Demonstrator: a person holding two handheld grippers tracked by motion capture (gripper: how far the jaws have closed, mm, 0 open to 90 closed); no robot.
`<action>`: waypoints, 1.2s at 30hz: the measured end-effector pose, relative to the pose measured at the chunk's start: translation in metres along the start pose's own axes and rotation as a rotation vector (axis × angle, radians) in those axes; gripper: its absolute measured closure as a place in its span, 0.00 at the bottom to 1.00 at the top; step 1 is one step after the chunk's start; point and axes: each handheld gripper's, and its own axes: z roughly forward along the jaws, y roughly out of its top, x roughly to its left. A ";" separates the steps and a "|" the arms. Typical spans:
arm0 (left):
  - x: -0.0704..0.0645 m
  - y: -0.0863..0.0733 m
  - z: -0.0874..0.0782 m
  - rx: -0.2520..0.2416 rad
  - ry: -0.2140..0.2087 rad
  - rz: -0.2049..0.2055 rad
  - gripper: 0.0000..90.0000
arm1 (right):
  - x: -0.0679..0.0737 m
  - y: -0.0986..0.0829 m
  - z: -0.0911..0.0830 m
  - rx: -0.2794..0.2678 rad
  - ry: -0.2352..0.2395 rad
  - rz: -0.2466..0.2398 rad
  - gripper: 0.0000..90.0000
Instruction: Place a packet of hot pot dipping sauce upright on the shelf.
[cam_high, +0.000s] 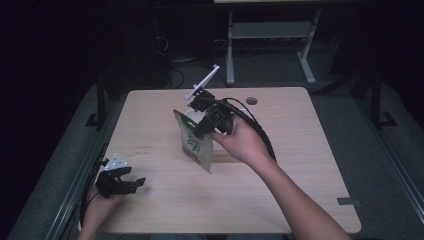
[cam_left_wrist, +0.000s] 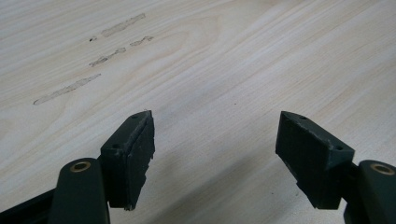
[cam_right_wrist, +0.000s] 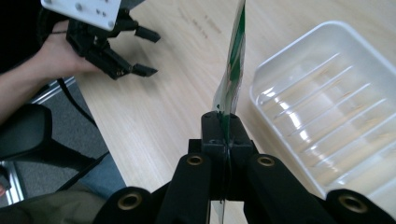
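The right claw (cam_right_wrist: 223, 128) is clamped on the edge of a green-printed pouch (cam_right_wrist: 233, 65), holding it upright above the wooden surface (cam_high: 280, 165), just beside a clear plastic tray (cam_right_wrist: 327, 107). The left claw (cam_left_wrist: 215, 154) hangs wide open near the surface's front-left corner.

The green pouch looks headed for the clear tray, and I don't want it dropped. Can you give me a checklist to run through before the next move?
1. Right gripper shut on the green pouch: ok, jaws closed on its edge.
2. Pouch lifted off the table: cannot tell; it hangs upright from the jaws.
3. Clear tray empty and ready: ok, nothing lies in it.
4. Pouch over the tray: not ok, in the right gripper view it hangs beside the tray's rim.
5. Left gripper out of the way: ok, open, near the table's left edge.
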 end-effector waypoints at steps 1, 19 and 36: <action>0.000 0.000 0.000 0.000 -0.001 0.000 0.31 | -0.001 0.001 -0.004 -0.004 -0.007 0.004 0.99; -0.001 0.001 0.000 -0.008 -0.007 -0.002 0.28 | -0.053 0.012 -0.017 -0.040 -0.124 0.157 0.99; -0.001 0.001 0.000 -0.008 -0.007 0.001 0.28 | -0.079 0.025 0.002 -0.048 -0.174 0.224 0.99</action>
